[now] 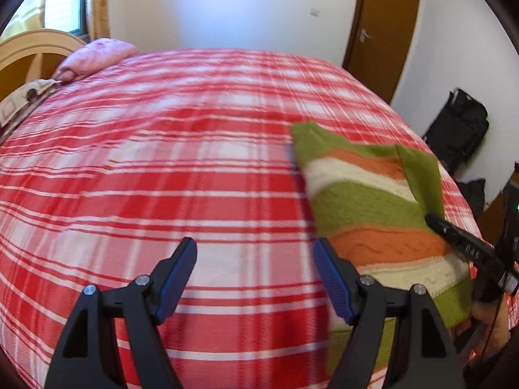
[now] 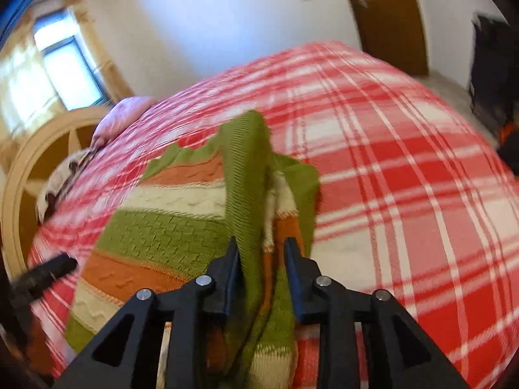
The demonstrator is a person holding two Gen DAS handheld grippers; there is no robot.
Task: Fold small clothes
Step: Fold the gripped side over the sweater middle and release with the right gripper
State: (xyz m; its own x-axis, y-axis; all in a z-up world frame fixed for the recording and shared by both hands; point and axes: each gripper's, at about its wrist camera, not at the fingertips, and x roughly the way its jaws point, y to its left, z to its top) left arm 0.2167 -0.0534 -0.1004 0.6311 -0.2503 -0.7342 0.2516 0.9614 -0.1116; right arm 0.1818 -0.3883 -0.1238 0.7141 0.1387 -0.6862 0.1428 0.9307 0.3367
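Observation:
A knitted sweater [image 1: 366, 201] striped green, orange and cream lies on the red plaid bedspread [image 1: 162, 178], at the right of the left wrist view. My left gripper [image 1: 254, 249] hangs open over bare bedspread just left of it, nothing between its blue pads. My right gripper [image 2: 262, 249] has its jaws a little apart, with a bunched green sleeve [image 2: 249, 175] running loosely between them. From the left wrist view its black finger [image 1: 454, 233] sits at the raised green flap [image 1: 421, 175]. A blurred dark finger of the left gripper [image 2: 48, 272] shows at the sweater's left.
A pink pillow [image 1: 94, 56] and a patterned one [image 1: 22, 100] lie by the curved wooden headboard [image 1: 29, 52]. A brown door [image 1: 379, 39] and a black bag [image 1: 460, 129] stand beyond the bed's far right side. A person's hand [image 1: 489, 321] holds the right gripper.

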